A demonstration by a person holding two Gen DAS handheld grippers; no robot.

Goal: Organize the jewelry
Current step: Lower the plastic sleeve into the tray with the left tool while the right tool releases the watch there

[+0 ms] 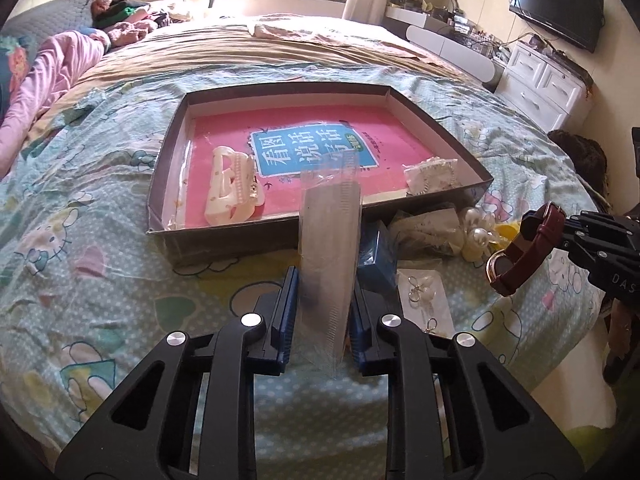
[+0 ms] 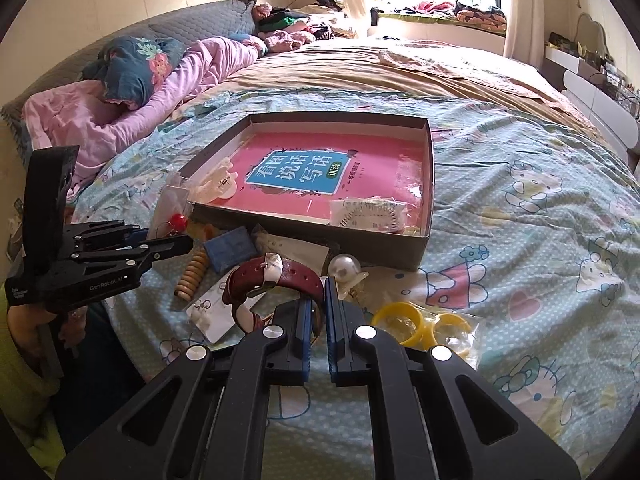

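Note:
My left gripper [image 1: 325, 280] is shut on a clear plastic packet [image 1: 330, 232] that stands tilted up over the front wall of the shallow dark box [image 1: 280, 90]. The right wrist view shows a red bead inside that packet [image 2: 172, 204], at the tip of the left gripper [image 2: 186, 242]. My right gripper [image 2: 318, 296] is shut on the strap of a maroon watch [image 2: 280, 276], lifted slightly off the bedspread. The box holds a pink book [image 1: 224, 136], a white hair clip [image 1: 232, 188] and a bagged trinket [image 1: 430, 178].
Before the box lie a blue case [image 2: 232, 250], a wooden bead bracelet [image 2: 192, 276], a pearl piece [image 2: 344, 268], an earring card [image 1: 424, 296] and bagged yellow bangles [image 2: 404, 316]. The bed's edge drops off at the near left in the right wrist view.

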